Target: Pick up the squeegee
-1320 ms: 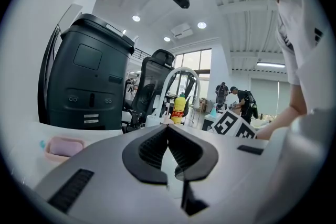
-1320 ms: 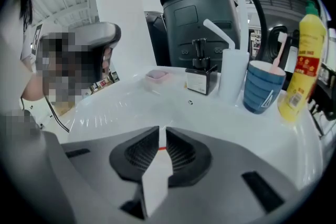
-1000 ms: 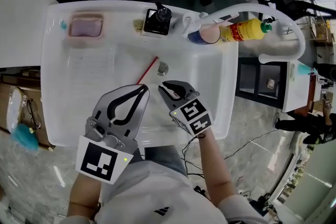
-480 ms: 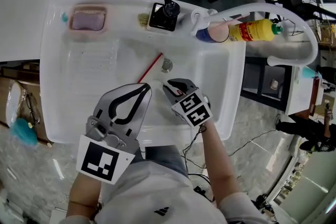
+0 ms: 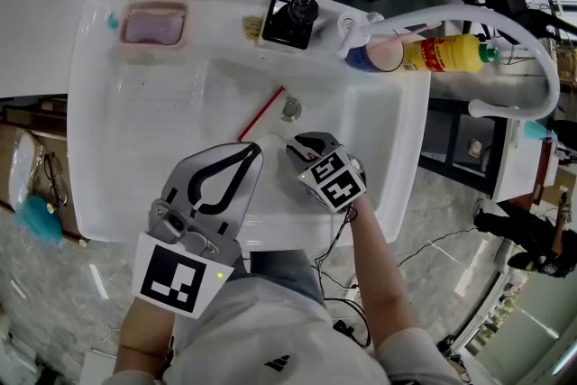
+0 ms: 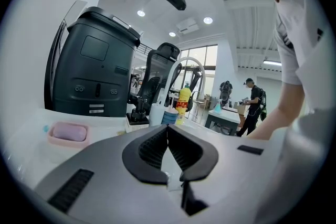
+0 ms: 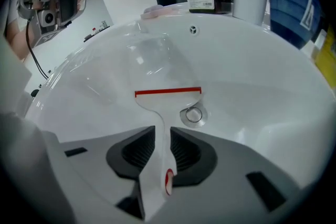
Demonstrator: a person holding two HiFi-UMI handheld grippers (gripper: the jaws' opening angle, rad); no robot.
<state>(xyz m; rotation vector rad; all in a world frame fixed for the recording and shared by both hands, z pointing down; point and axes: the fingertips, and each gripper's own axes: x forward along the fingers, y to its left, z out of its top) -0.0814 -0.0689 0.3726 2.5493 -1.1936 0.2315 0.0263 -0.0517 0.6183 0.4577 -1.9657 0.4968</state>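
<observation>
Head view: L gripper (image 5: 251,151) over the sink's (image 5: 90,149) near rim. R gripper (image 5: 302,146) just beside it, tipped down. Squeegee (image 5: 261,114) blade just ahead of both.

L gripper view: jaws clenched, nothing btwn.

R gripper view: jaws apart, just been opening. Squeegee handle lies btwn them, unpinched. Blade ahead, by drain (image 7: 192,114).

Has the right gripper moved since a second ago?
Yes. The right gripper has closed in on the drain, lower in the sink; its jaws have just been opening, astride the squeegee handle.
</observation>
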